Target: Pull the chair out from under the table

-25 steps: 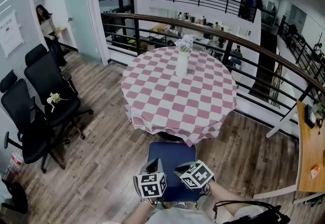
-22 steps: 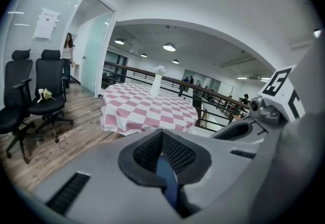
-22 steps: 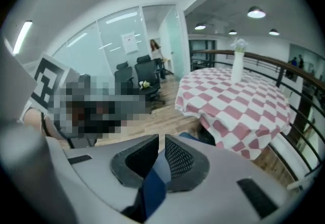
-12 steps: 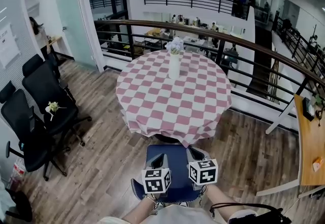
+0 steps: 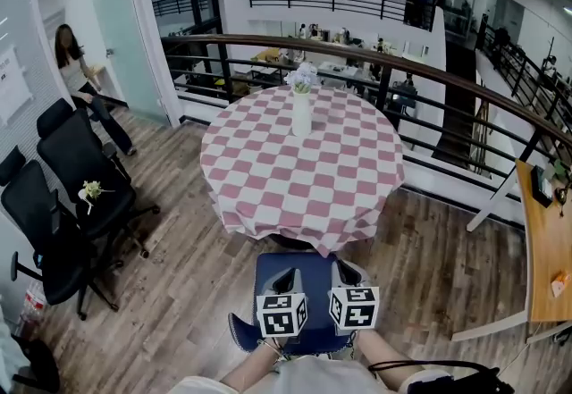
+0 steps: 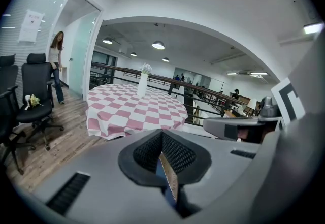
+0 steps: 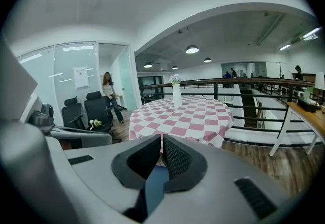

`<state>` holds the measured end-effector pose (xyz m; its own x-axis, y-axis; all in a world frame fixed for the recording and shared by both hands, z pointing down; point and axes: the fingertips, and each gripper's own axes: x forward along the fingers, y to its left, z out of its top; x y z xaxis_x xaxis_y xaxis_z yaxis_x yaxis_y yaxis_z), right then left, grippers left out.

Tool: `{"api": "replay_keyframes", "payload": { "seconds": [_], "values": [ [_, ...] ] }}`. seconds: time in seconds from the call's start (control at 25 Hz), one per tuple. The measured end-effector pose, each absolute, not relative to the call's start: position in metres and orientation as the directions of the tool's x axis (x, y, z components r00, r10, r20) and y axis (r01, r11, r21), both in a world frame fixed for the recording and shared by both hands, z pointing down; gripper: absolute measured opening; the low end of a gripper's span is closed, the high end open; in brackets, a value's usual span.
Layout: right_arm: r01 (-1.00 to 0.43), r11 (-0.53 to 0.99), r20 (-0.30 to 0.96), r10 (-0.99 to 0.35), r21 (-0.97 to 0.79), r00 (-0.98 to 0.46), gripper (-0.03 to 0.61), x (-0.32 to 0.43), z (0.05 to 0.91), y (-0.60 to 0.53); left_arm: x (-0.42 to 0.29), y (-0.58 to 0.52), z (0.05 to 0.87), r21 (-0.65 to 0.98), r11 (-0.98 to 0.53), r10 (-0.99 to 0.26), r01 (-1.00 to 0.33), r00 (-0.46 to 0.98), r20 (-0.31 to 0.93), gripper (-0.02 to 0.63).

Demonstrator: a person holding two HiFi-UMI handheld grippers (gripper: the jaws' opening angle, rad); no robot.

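Where the chair [image 5: 299, 280] sits: at the bench's [image 5: 304, 178] near edge, front of the blue seat just under the cloth overhang, backrest on the side away from the bench.
Bench: round, pink-and-white checked cloth hanging over the rim.
Left tongs [image 6: 165, 159]: clamped on the chair's back, thin blue-and-tan edge pinched between the pads, near side of the bench.
Right tongs [image 7: 160, 152]: same deal, closed on the blue back, just beside the left one.
Vase [image 5: 301, 113]: white, flowers in it, upright on the bench's far side.
Office chairs [image 5: 85, 169]: black, well left of the bench.
Railing [image 5: 429, 71]: curves behind the bench.
Person [image 5: 71, 71]: far left of the bench, past the office chairs.
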<state>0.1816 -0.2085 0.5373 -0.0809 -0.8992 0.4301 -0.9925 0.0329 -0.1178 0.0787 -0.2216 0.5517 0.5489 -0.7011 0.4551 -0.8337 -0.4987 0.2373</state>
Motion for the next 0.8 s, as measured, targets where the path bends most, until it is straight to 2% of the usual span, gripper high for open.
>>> {"api": "replay_keyframes", "payload": {
  "seconds": [0.8],
  "values": [
    [-0.993,0.075,0.439,-0.892,-0.093,-0.108,0.018,0.168,0.536,-0.217,0.068,-0.227,0.552,0.253,-0.464,-0.717,-0.849,0.528,0.455,0.003]
  ]
}}
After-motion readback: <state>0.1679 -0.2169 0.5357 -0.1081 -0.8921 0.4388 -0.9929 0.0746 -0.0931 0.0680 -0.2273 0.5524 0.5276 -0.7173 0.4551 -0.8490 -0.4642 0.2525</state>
